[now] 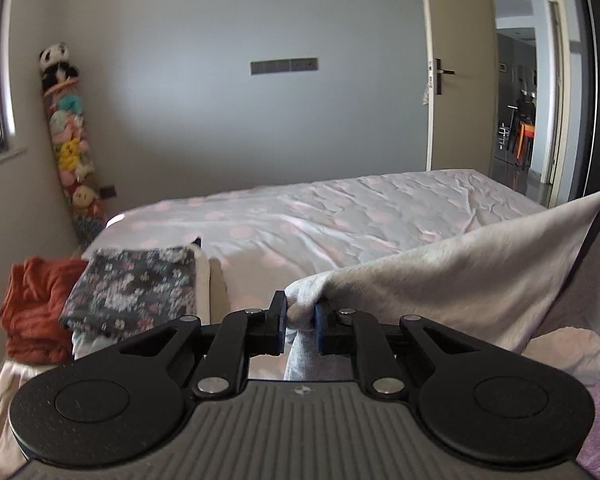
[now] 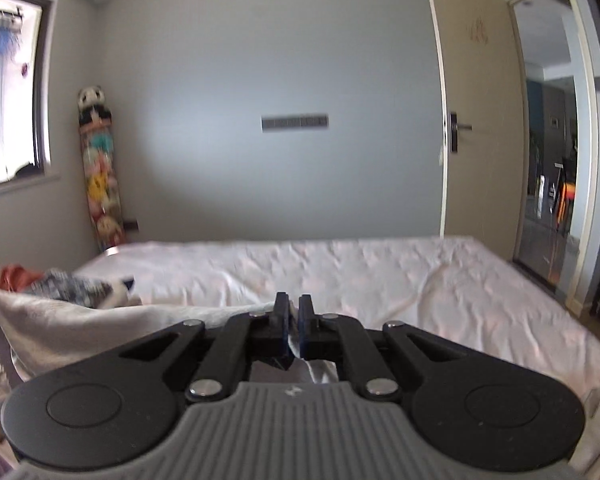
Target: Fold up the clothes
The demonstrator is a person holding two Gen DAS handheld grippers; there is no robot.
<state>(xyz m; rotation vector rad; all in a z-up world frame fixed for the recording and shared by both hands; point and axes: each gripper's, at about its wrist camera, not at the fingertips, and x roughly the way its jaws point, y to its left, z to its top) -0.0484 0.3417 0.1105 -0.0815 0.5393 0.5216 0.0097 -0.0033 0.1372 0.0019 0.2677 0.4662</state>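
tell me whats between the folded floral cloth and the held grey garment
Bare bedsheet in the left wrist view, between the floral cloth and the grey garment.

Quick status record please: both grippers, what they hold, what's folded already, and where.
left gripper: shut on pale garment, pinching a bunched edge
right gripper: shut on the same cloth's other end
garment state: lifted, stretched between the grippers above the bed
folded stack: floral garment on top, left side of bed
beside the stack: crumpled orange garment
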